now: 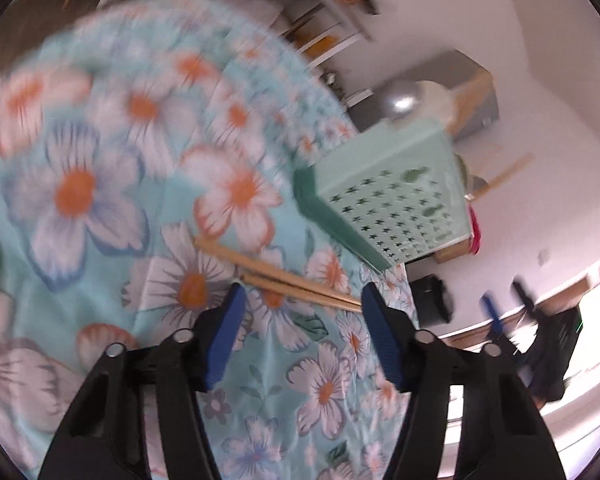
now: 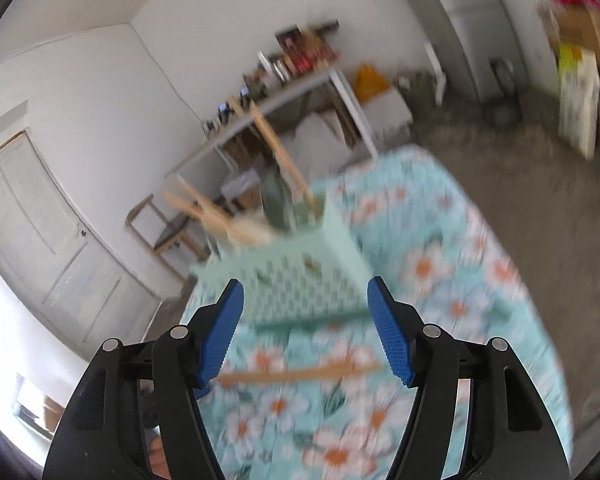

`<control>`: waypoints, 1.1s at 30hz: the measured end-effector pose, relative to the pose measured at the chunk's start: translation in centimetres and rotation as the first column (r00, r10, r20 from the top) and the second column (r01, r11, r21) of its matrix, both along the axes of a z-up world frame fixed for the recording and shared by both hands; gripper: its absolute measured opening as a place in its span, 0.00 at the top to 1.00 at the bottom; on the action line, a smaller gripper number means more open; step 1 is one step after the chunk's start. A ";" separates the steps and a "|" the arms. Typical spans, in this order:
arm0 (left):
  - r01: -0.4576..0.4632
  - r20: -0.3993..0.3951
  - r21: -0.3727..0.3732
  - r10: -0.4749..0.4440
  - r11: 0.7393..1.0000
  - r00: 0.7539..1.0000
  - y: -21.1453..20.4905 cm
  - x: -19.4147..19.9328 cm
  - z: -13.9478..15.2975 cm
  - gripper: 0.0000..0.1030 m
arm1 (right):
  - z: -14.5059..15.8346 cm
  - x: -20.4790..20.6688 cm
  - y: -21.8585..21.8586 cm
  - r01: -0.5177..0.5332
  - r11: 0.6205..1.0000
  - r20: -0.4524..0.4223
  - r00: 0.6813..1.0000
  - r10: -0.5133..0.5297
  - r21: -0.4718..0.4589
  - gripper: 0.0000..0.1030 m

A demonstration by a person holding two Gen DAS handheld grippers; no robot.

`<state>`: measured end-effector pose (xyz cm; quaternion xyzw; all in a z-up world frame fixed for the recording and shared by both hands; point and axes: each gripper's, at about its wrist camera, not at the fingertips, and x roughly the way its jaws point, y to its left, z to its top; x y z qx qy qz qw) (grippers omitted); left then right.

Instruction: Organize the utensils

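Observation:
A pair of wooden chopsticks (image 1: 276,276) lies on the floral tablecloth (image 1: 100,200), crossways just beyond the fingertips of my left gripper (image 1: 300,300). Its jaws stand apart and nothing is pressed between the blue pads. A mint perforated utensil holder (image 1: 396,200) stands to the right, with a metal spoon (image 1: 400,100) and wooden handles sticking out. In the right wrist view the same holder (image 2: 300,276) is straight ahead of my right gripper (image 2: 304,300), which is open and empty. The chopsticks (image 2: 300,374) lie on the cloth below its fingers. Both views are blurred.
The table's far edge (image 2: 500,208) drops to a grey floor (image 2: 540,200). Behind the holder are a wooden chair (image 2: 168,232), a cluttered shelf table (image 2: 284,92) and a white door (image 2: 40,220). A blurred blue and black shape (image 1: 508,304) sits right of the table.

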<state>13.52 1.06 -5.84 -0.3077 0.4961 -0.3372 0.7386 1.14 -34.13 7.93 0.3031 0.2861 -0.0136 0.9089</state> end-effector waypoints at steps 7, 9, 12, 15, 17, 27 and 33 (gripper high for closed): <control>-0.136 -0.189 -0.110 0.113 0.985 0.975 0.7 2.1 -2.0 0.66 | -1.5 1.0 0.8 -0.036 0.998 -0.020 0.999 0.037 0.052 0.40; -0.180 -0.246 -0.113 0.148 0.977 0.958 0.9 2.3 -2.8 0.80 | -1.6 1.3 1.0 -0.052 0.997 -0.017 0.998 0.053 0.060 0.40; -0.223 -0.289 -0.110 0.183 0.969 0.940 1.0 2.3 -3.3 0.85 | -2.8 1.6 1.3 -0.073 0.994 -0.026 0.997 0.075 0.087 0.40; -0.243 -0.302 -0.096 0.205 0.965 0.931 1.0 2.4 -3.3 0.87 | -4.2 1.9 1.2 -0.088 0.988 -0.039 0.995 0.094 0.124 0.40; -0.250 -0.303 -0.084 0.214 0.965 0.928 1.1 2.4 -3.3 0.88 | -4.5 1.7 1.2 -0.093 0.986 -0.040 0.994 0.100 0.138 0.41; -0.168 -0.139 -0.140 0.149 0.976 0.979 1.5 1.1 0.8 0.92 | -5.2 1.3 -0.8 -0.090 0.980 -0.028 0.995 0.096 0.178 0.42; -0.103 0.038 -0.114 0.108 0.988 0.993 1.2 -0.3 4.9 0.93 | -6.3 1.1 -1.6 -0.098 0.973 -0.025 0.994 0.105 0.208 0.42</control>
